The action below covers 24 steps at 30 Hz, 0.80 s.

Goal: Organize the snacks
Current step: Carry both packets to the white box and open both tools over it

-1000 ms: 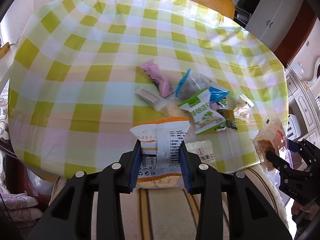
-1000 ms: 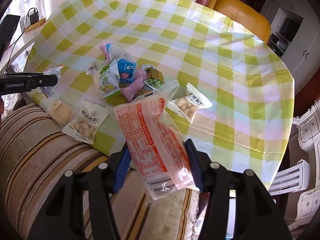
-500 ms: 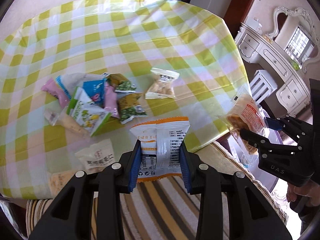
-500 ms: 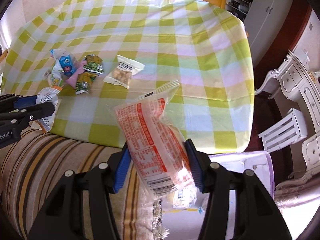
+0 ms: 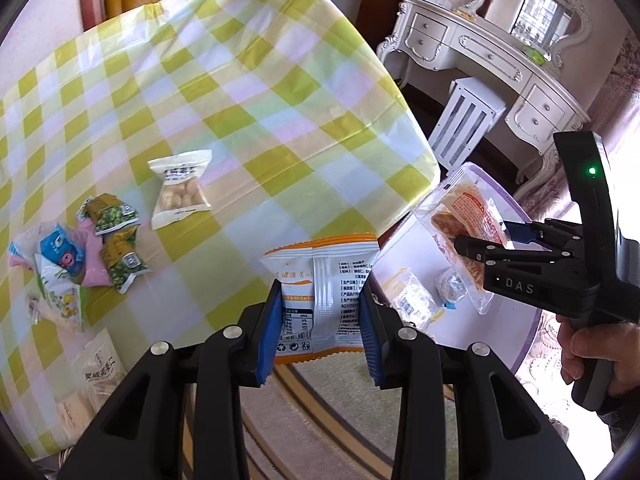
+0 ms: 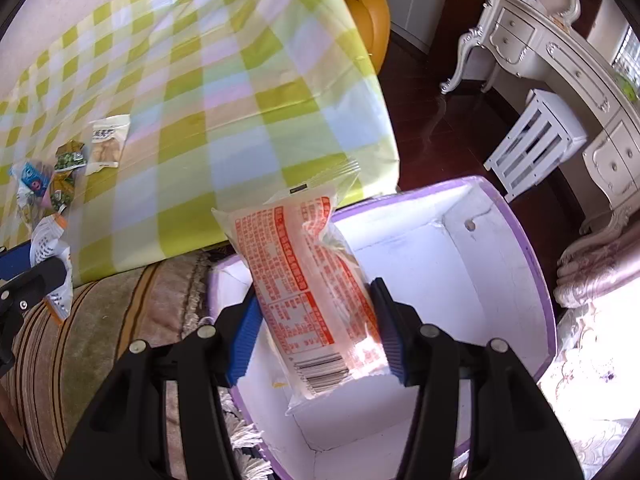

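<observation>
The left gripper [image 5: 320, 312] pinches a white-and-orange snack packet [image 5: 320, 296] between its fingers, past the bench [image 5: 248, 92] edge. The right gripper [image 6: 316, 332] pinches a red-printed clear packet [image 6: 304, 296] above the open purple-rimmed box [image 6: 520, 248]; more snacks [image 5: 92, 240] lie on the bench.

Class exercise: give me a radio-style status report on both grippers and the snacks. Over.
Left gripper shut on orange-and-white packet, over table edge. Right gripper shut on red-printed packet, above purple-rimmed box. Nothing blocking the box.
</observation>
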Tool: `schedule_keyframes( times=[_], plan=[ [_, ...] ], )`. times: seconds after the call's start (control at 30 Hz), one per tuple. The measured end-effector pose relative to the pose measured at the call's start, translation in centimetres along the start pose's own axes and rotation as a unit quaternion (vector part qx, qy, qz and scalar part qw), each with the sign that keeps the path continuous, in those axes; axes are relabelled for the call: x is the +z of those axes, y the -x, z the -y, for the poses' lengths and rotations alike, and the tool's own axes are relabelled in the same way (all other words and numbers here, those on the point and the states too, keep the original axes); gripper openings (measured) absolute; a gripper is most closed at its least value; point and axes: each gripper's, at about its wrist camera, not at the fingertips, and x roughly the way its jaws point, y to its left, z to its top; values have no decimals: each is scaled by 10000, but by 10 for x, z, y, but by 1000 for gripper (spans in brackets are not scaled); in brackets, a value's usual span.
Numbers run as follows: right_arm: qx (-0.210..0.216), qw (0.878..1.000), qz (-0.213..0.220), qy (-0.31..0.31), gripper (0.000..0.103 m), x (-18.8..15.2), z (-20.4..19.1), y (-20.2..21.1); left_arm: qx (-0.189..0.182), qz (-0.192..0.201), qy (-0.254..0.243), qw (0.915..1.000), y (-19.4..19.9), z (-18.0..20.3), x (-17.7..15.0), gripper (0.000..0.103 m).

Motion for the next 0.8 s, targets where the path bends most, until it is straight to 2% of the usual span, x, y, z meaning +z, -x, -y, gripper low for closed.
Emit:
schedule_keyframes(
  times=[0.2,0.4,0.6,0.8],
  plan=[
    [-92,9968,-260,-750,54,-11,43,-22,-227,-305,-503,9980,-24,38,14,35],
    [-216,9921,-472,-1146,54,-20,68,-42,-554,-624,-860,9928,-50,71,23,35],
    [-180,9848,-726,-1566,54,-31,87,-62,-747,-961,-1034,9872,-76,91,28,35],
    [-169,9828,-779,-1663,54,-31,92,-71,-849,-1173,-1145,9828,-93,102,27,35]
  ],
)
